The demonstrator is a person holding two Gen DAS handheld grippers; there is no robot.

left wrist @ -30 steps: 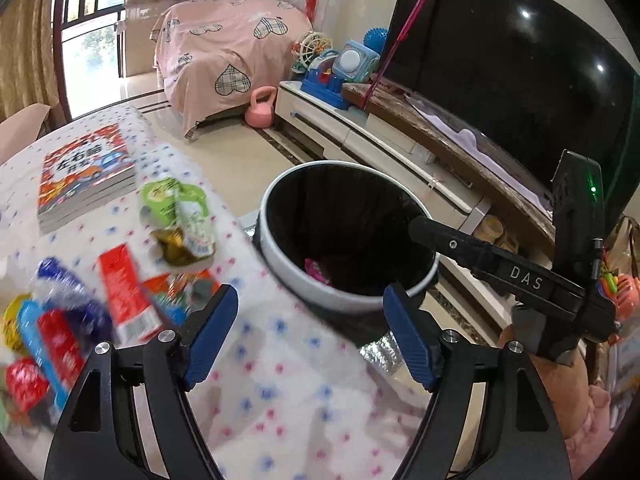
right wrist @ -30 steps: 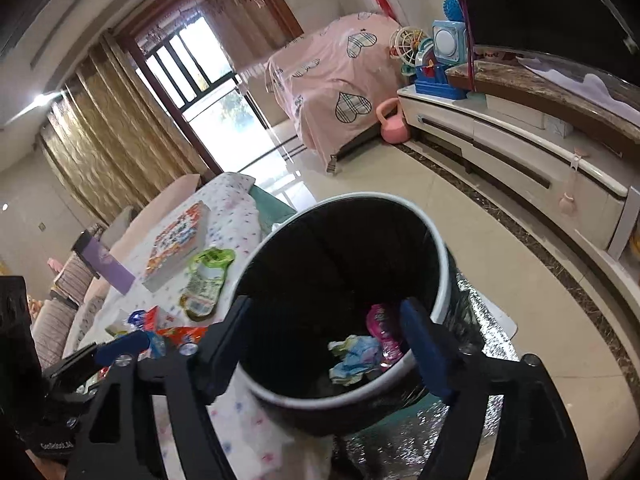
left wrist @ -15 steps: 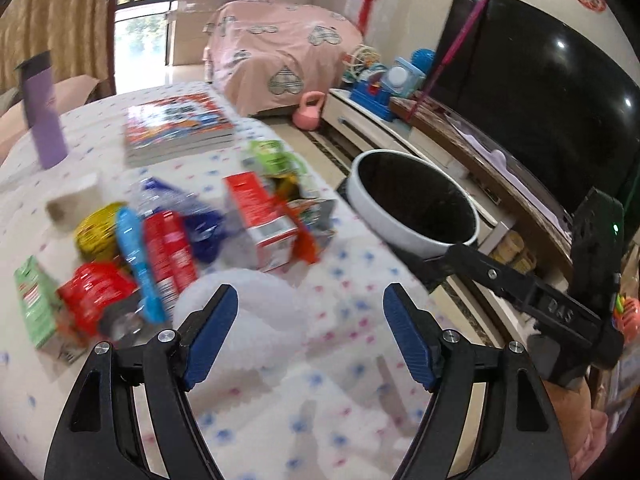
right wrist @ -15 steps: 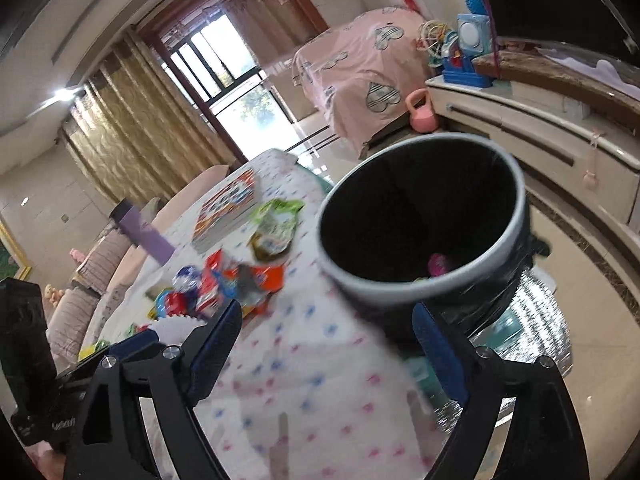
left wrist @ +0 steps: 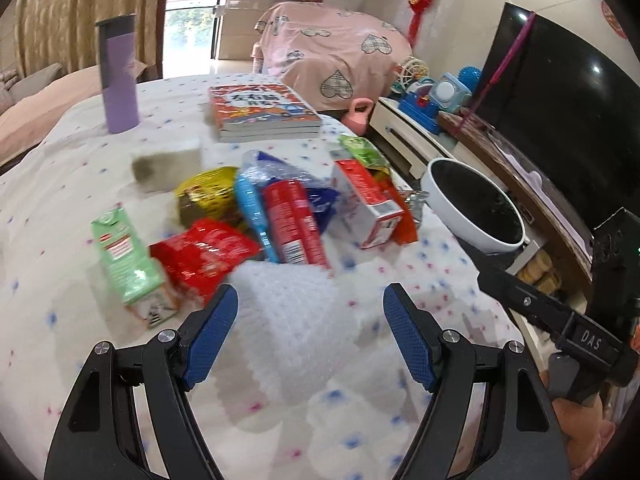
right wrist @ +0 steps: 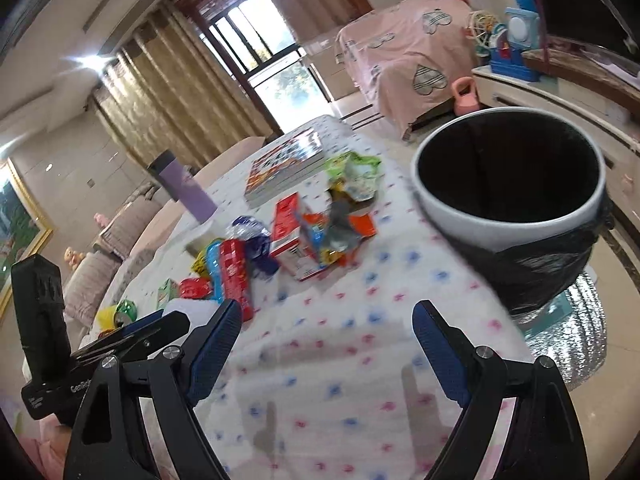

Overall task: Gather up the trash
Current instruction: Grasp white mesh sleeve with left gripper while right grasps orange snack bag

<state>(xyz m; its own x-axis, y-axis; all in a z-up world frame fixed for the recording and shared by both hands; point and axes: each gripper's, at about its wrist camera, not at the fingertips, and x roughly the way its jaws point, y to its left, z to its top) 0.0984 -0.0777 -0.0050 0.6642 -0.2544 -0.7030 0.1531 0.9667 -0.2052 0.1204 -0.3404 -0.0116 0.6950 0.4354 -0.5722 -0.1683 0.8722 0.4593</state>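
Left tongs [left wrist: 310, 314] hovering released over white bubble wrap [left wrist: 292, 300], empty. Right tongs [right wrist: 326, 334] released, empty, pointing toward trash bin [right wrist: 508, 216]. Wrap lying on desk [left wrist: 48, 184], near side of wrapper pile [left wrist: 288, 216]. Judgement: light, soft, crushable; pinching raised fold at middle advisable.

Crinkled snack wrappers [left wrist: 288, 220] lay heaped ahead of the left gripper [left wrist: 310, 340]. A round black-lined white bin [left wrist: 476, 212] stood right of them, stacked picture books [left wrist: 264, 112] behind.

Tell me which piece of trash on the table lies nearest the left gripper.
The white bubble wrap, directly ahead of the open left gripper; the coloured wrappers lie farther back.
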